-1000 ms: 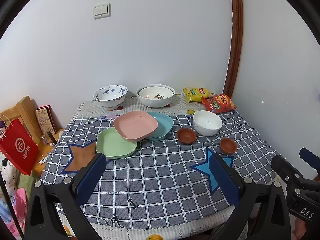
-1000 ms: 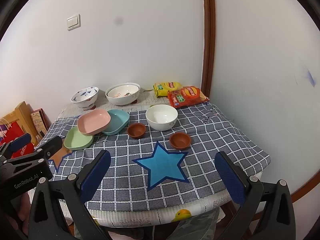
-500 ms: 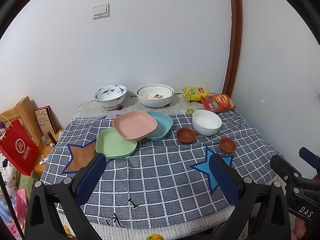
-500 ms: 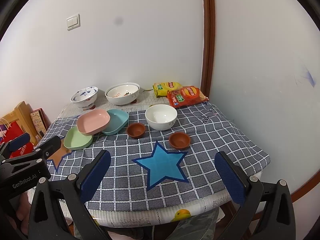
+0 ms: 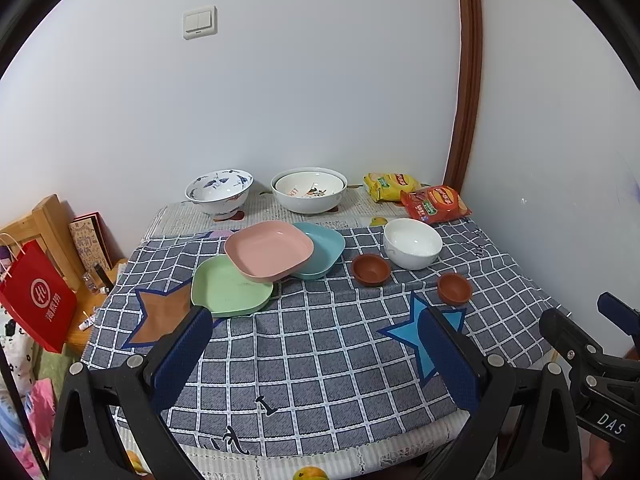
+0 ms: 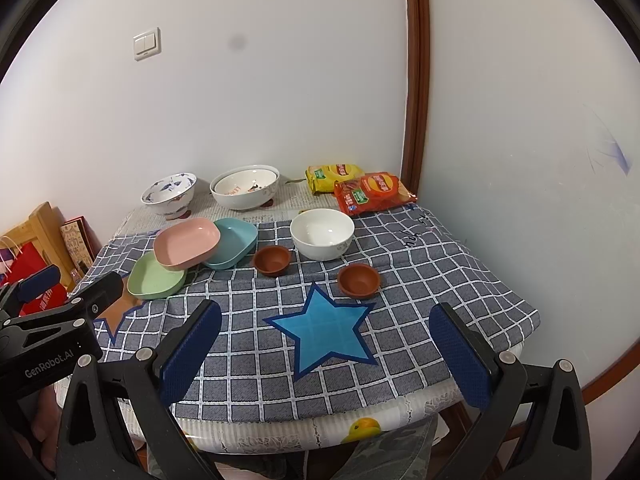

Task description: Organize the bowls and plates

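Note:
On the checked cloth a pink plate [image 5: 269,249] lies over a green plate [image 5: 230,287] and a teal plate [image 5: 323,249]. To their right stand a white bowl [image 5: 413,242] and two small brown bowls [image 5: 371,269] [image 5: 454,288]. At the back stand a blue-patterned bowl [image 5: 219,191] and a large white bowl [image 5: 308,189]. My left gripper [image 5: 316,354] is open and empty above the table's near edge. My right gripper [image 6: 326,354] is open and empty above the blue star [image 6: 323,326], short of the nearer brown bowl [image 6: 358,280].
Two snack bags [image 5: 436,202] [image 5: 390,185] lie at the back right by the wall corner. A red paper bag [image 5: 38,300] and a wooden rack [image 5: 44,220] stand left of the table [image 5: 320,360]. Each gripper shows at the edge of the other's view.
Both views have shifted very slightly; the dishes have not moved and both grippers stay open.

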